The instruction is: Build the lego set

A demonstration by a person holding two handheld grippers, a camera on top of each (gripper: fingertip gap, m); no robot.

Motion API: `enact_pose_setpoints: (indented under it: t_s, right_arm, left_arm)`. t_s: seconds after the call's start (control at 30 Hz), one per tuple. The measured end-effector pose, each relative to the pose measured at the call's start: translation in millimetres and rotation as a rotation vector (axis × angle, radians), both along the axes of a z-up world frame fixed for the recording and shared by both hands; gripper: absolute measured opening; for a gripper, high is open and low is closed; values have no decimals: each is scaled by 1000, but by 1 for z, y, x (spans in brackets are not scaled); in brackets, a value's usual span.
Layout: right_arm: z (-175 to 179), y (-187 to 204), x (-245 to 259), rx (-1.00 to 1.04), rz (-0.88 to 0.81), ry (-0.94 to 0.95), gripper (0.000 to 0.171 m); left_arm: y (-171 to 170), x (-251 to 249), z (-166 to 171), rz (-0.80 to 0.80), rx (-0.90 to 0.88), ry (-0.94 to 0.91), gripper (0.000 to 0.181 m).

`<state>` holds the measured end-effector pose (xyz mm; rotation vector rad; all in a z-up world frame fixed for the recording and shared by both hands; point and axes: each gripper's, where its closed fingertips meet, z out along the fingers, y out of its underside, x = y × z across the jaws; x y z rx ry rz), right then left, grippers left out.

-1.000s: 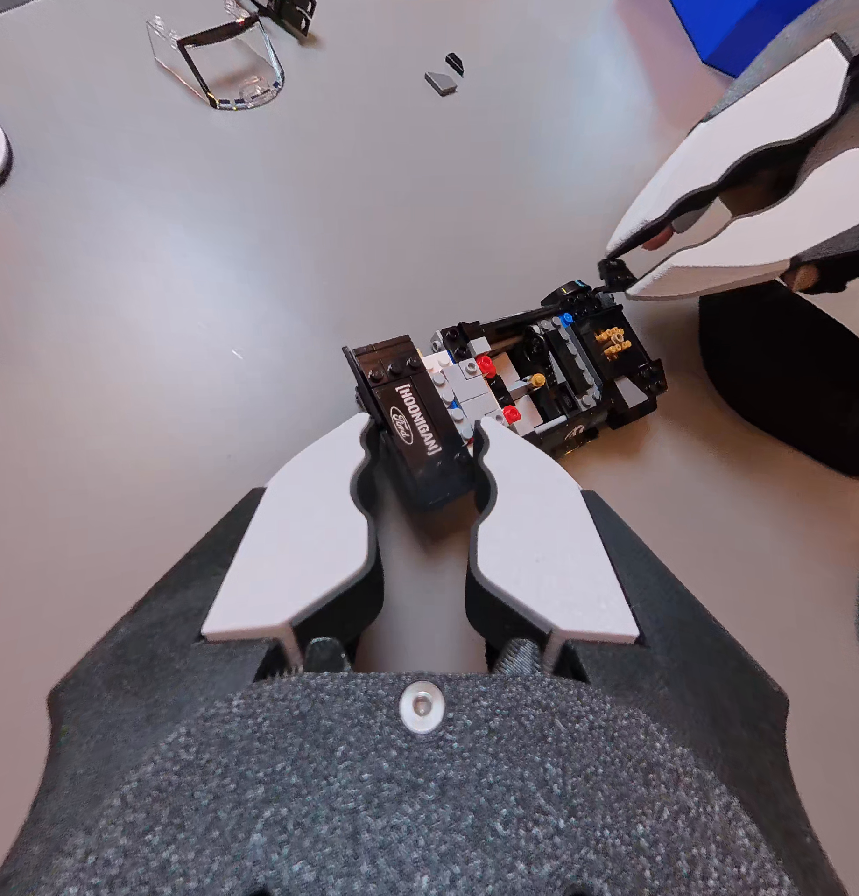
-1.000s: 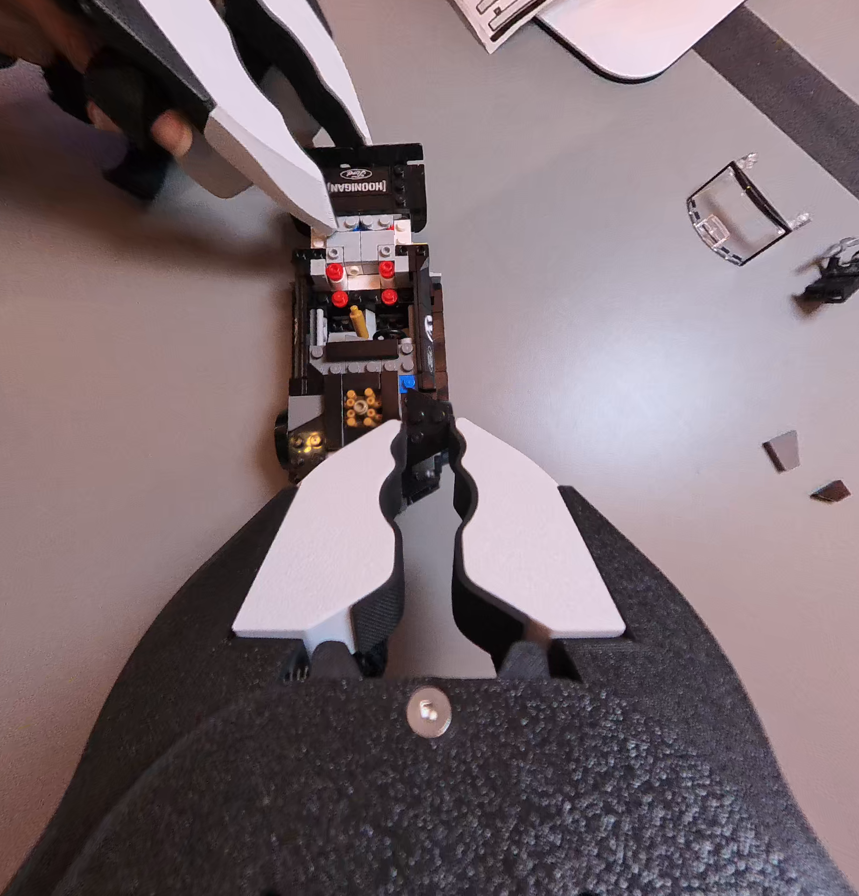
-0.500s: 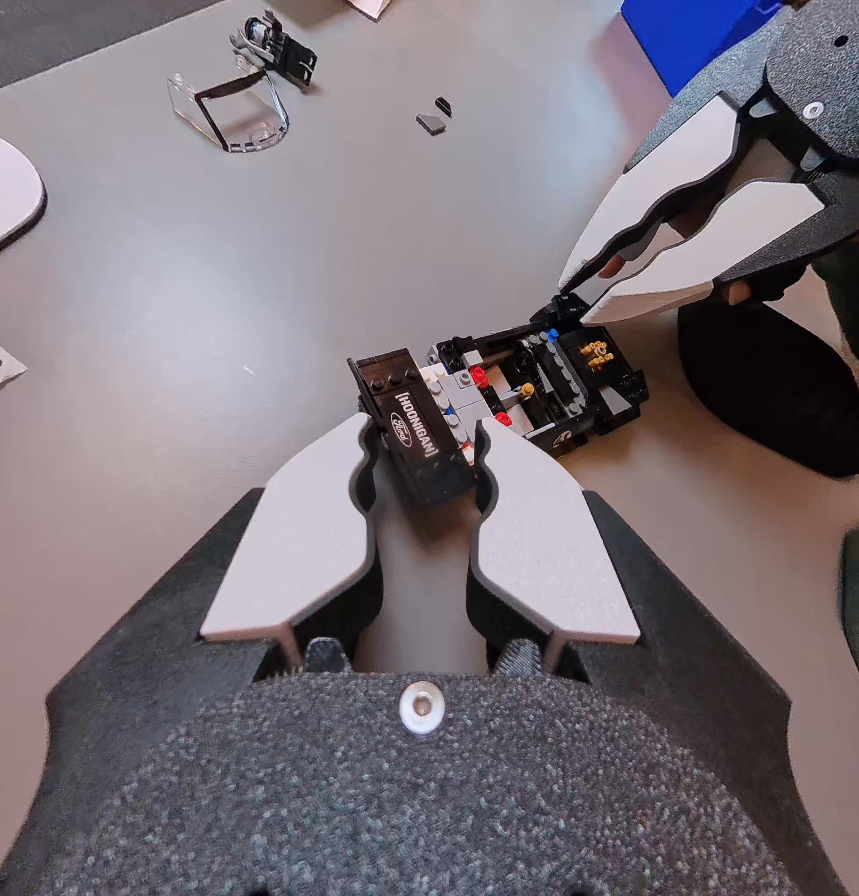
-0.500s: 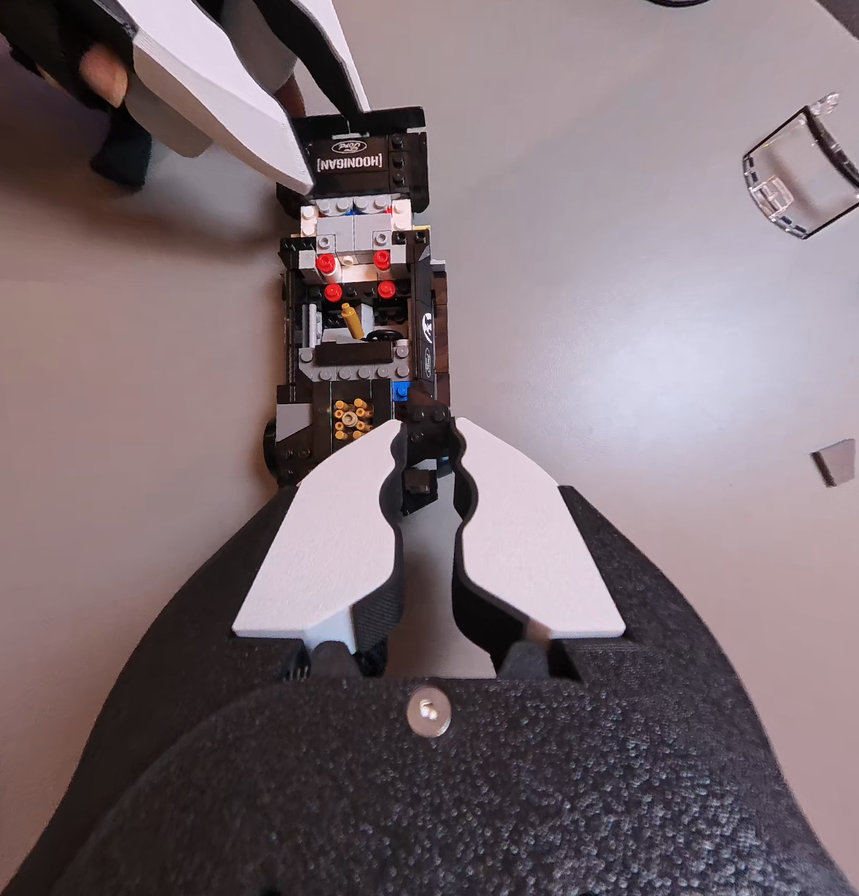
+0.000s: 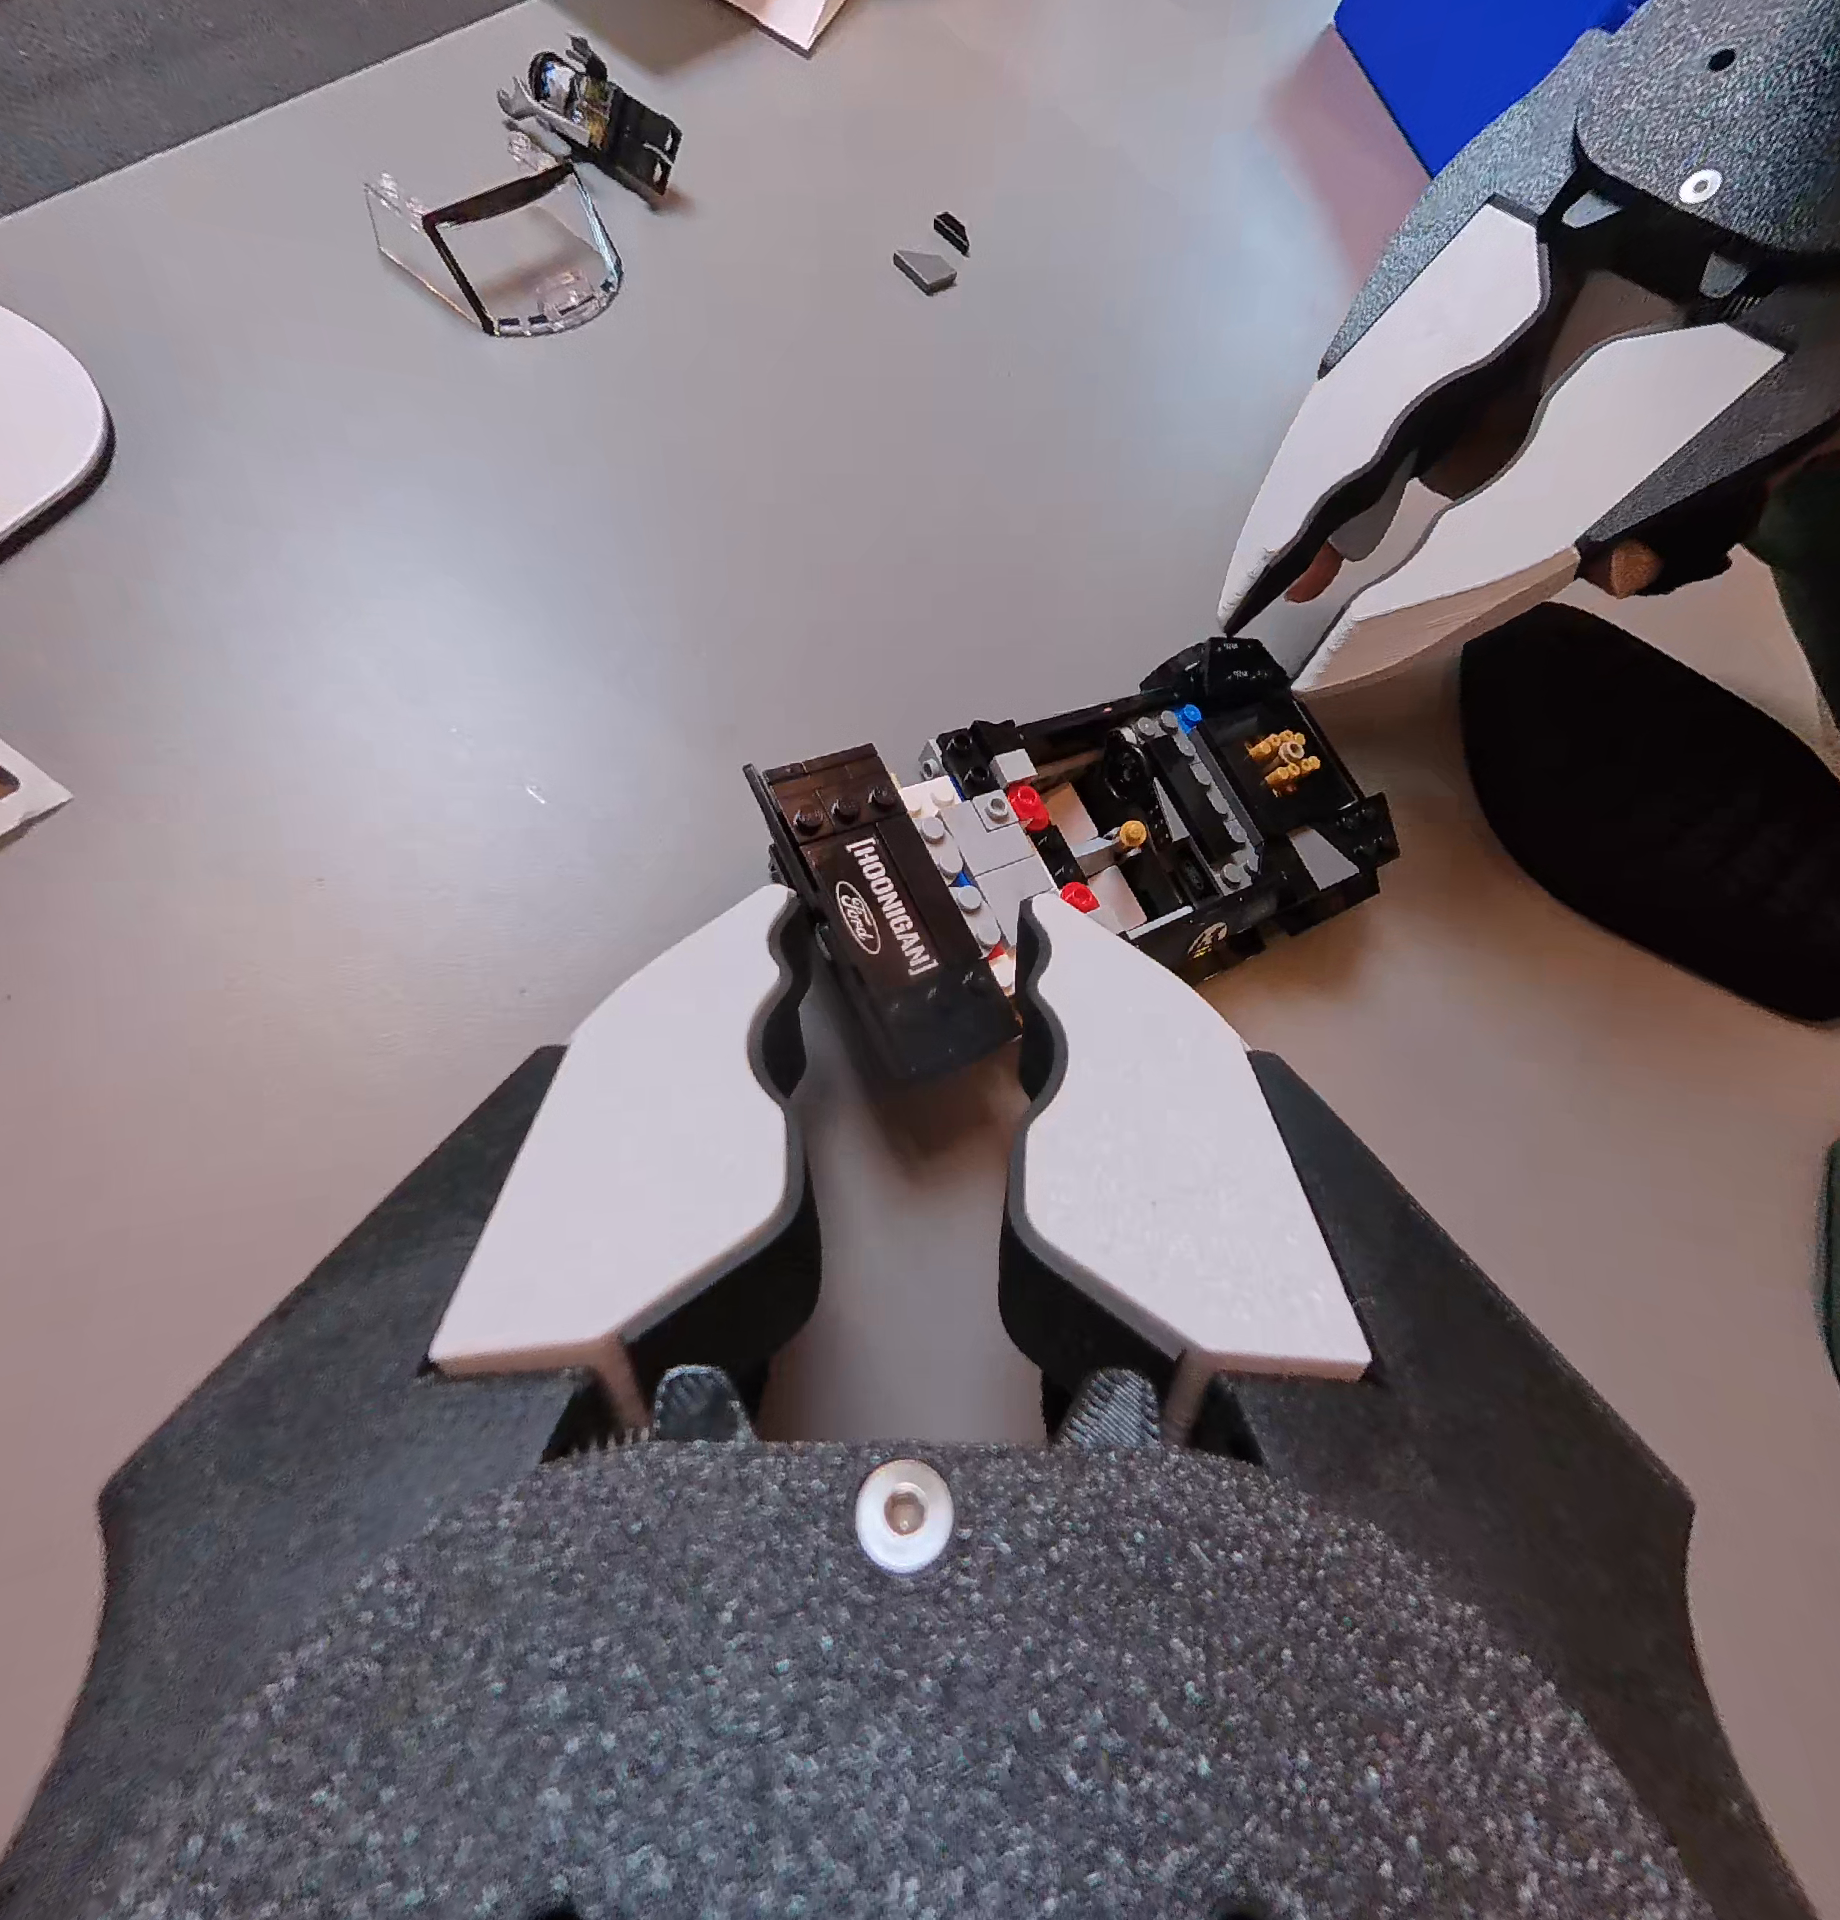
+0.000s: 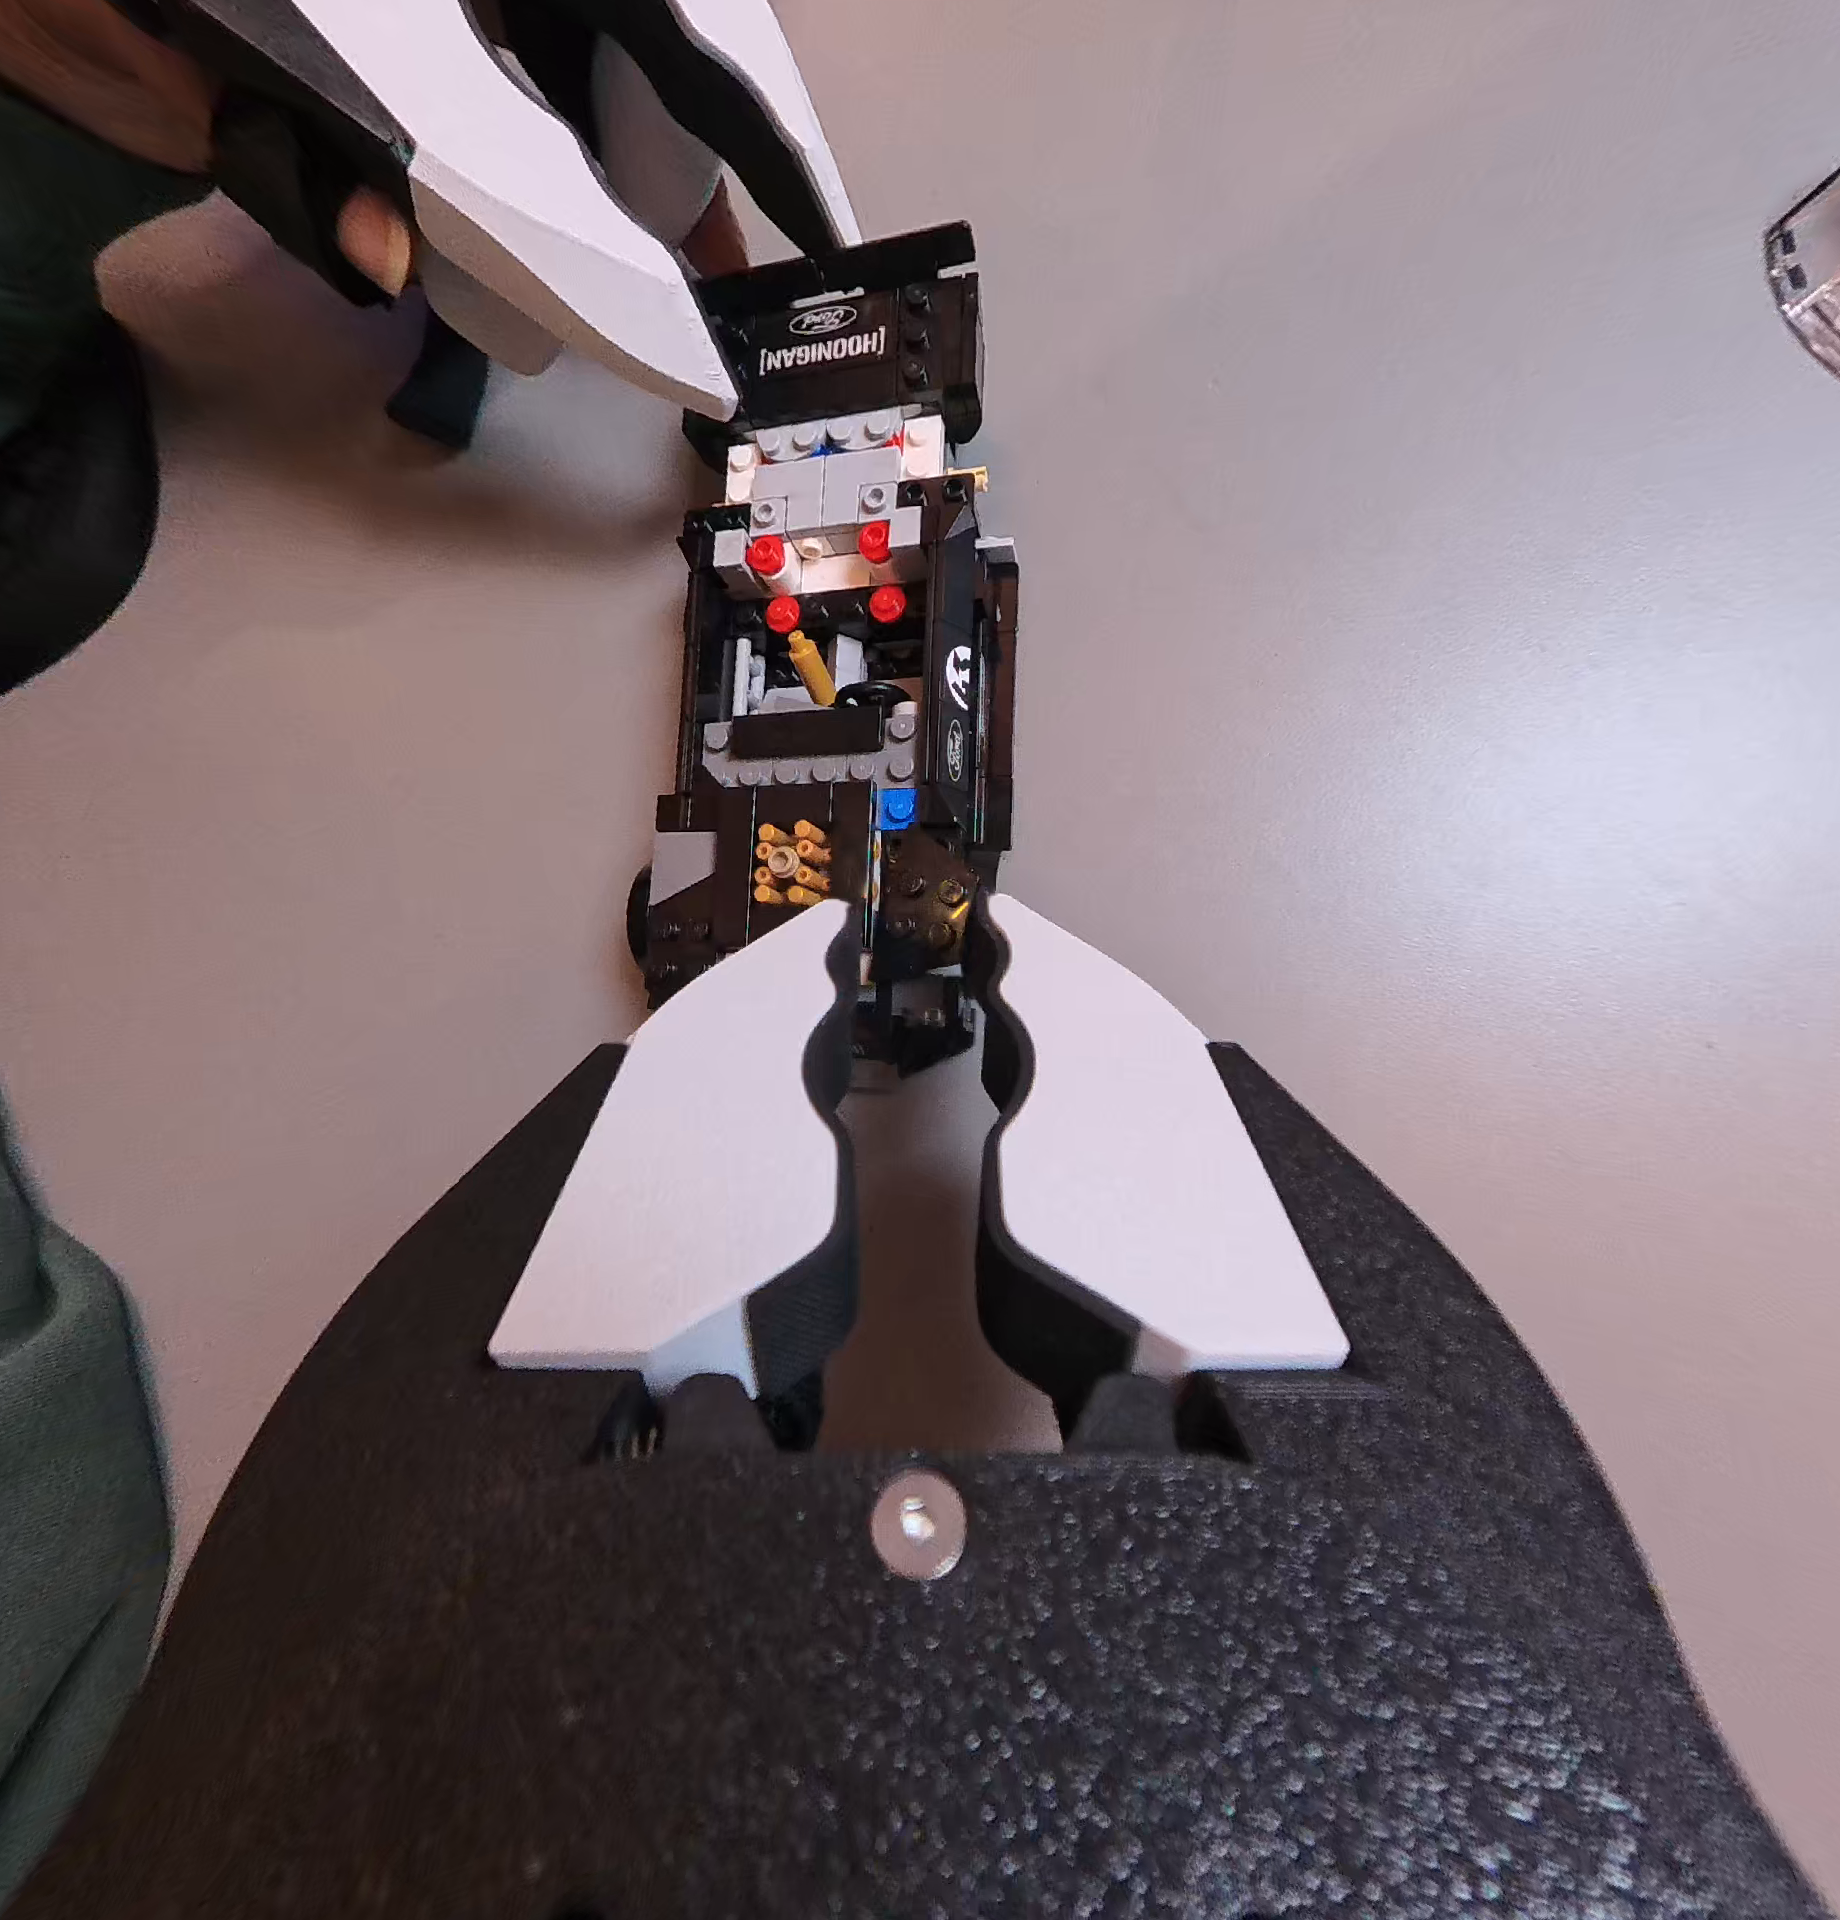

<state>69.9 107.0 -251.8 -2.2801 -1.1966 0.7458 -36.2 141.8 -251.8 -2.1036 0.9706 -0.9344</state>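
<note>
A: Left wrist view. What do I hold?

B: My left gripper (image 5: 905, 961) pinches the black rear panel (image 5: 895, 925) of the lego car (image 5: 1103, 842); both fingertips press against the panel's sides, and the rest of the car runs forward and to the right of the jaws on the grey table (image 5: 376, 623).

A: And the right wrist view?

B: My right gripper (image 6: 911, 920) closes on a small black piece (image 6: 921, 904) at the car's near corner, just right of the tan stud cluster (image 6: 791, 860). The jaws are narrow, pinching that piece. The car (image 6: 843, 665) extends straight ahead of them, its far end under the other gripper's fingers.

A: Loose parts?

B: Seen from the left wrist, far ahead and left of the jaws lie a clear windscreen piece (image 5: 500, 249) and a black sub-assembly (image 5: 594, 114), just beside each other. Two small wedge pieces (image 5: 931, 255), grey and black, lie far ahead, well apart from the car.
</note>
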Motion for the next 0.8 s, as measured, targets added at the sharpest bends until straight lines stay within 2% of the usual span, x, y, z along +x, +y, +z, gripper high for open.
enact_pose_setpoints:
  t_s: [0.2, 0.8]
  right_arm:
    - [12, 9, 3, -4, -11, 88, 20]
    - [0, 6, -5, 13, 107, 38, 7]
  left_arm:
    - [0, 0, 0, 0, 4, 4, 37]
    - [0, 2, 0, -1, 21, 1, 38]
